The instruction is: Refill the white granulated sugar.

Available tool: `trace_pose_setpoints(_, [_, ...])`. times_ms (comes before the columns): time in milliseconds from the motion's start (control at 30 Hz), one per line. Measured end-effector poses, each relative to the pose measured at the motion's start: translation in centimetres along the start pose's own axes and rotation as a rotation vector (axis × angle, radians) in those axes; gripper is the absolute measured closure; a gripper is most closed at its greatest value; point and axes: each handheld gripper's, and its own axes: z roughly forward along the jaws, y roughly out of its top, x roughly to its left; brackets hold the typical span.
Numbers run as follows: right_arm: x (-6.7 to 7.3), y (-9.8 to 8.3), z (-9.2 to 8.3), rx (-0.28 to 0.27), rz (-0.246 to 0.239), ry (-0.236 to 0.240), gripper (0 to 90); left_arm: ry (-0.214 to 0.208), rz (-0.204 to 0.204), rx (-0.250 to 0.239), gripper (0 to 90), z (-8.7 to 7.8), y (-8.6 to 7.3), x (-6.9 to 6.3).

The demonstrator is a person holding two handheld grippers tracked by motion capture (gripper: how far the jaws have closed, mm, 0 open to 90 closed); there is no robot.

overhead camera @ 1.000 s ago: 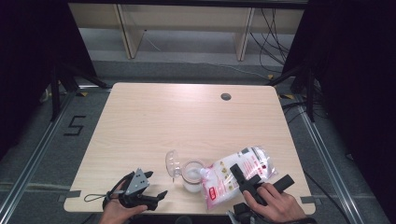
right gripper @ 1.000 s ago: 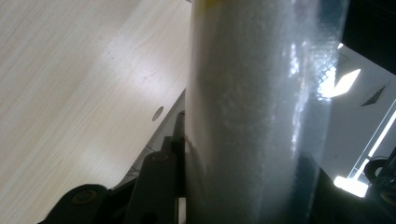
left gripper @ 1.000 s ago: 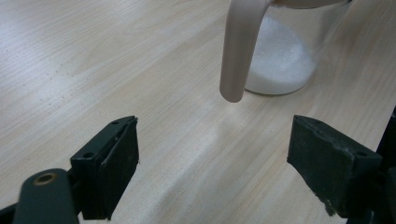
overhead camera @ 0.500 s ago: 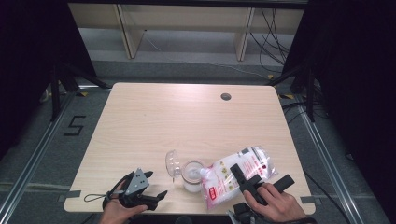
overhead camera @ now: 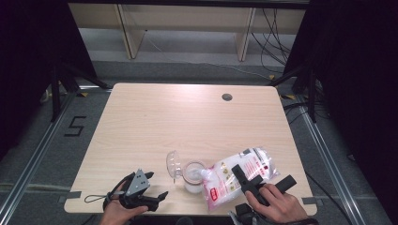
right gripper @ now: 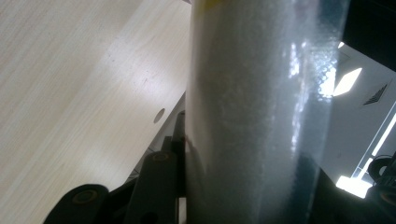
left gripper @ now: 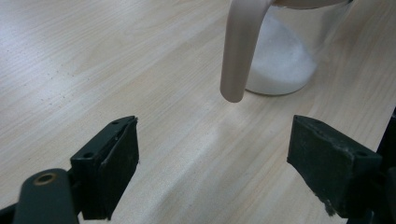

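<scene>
A clear glass jar [overhead camera: 193,176] holding white grains stands near the table's front edge, its hinged lid [overhead camera: 172,164] tipped open to the left. A clear plastic bag of white grains [overhead camera: 234,176] with red print lies tilted, its lower corner over the jar's mouth. My right gripper [overhead camera: 263,180] is shut on the bag [right gripper: 252,116], which sits between its jaws. My left gripper [overhead camera: 157,185] rests at the front left, open, with nothing between its pads. In the left gripper view [left gripper: 212,163] it faces the jar [left gripper: 285,60] and a beige clasp [left gripper: 238,51] hanging from the jar's rim.
The light wooden table [overhead camera: 187,122] has a round cable hole [overhead camera: 227,97] at the back right. Dark curtains flank both sides, and shelving stands beyond the far edge. A floor marker "5" [overhead camera: 75,125] lies to the left.
</scene>
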Motion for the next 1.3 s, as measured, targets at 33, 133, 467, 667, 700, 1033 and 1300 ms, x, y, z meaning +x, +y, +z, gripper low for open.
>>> trace_pose_setpoints(33, [0.00,0.00,0.00,0.000,0.000,0.000,70.1,0.000,0.000,0.000,16.2,0.00,0.00,0.00])
trace_pose_setpoints(133, [0.04,-0.07,0.01,0.002,0.005,0.003,70.1,0.002,-0.002,-0.002,16.2,0.05,-0.01,0.01])
trace_pose_setpoints(467, [-0.01,0.03,-0.05,0.012,-0.011,0.000,70.2,0.002,-0.001,-0.002,16.2,0.04,-0.01,0.02])
trace_pose_setpoints(667, [-0.01,-0.09,-0.05,0.010,-0.007,0.003,70.3,0.004,-0.001,-0.007,16.2,0.08,-0.03,-0.01])
trace_pose_setpoints(700, [-0.01,-0.09,-0.05,0.010,-0.007,0.003,70.3,0.002,-0.002,-0.006,16.2,0.07,-0.03,0.00])
trace_pose_setpoints(1033, [0.05,-0.09,-0.01,0.006,-0.004,0.000,70.4,0.010,-0.003,-0.009,16.2,0.02,-0.03,-0.04])
trace_pose_setpoints(1300, [-0.12,-0.16,-0.13,0.010,-0.019,0.009,70.5,0.010,-0.003,-0.009,16.2,0.02,-0.03,-0.04])
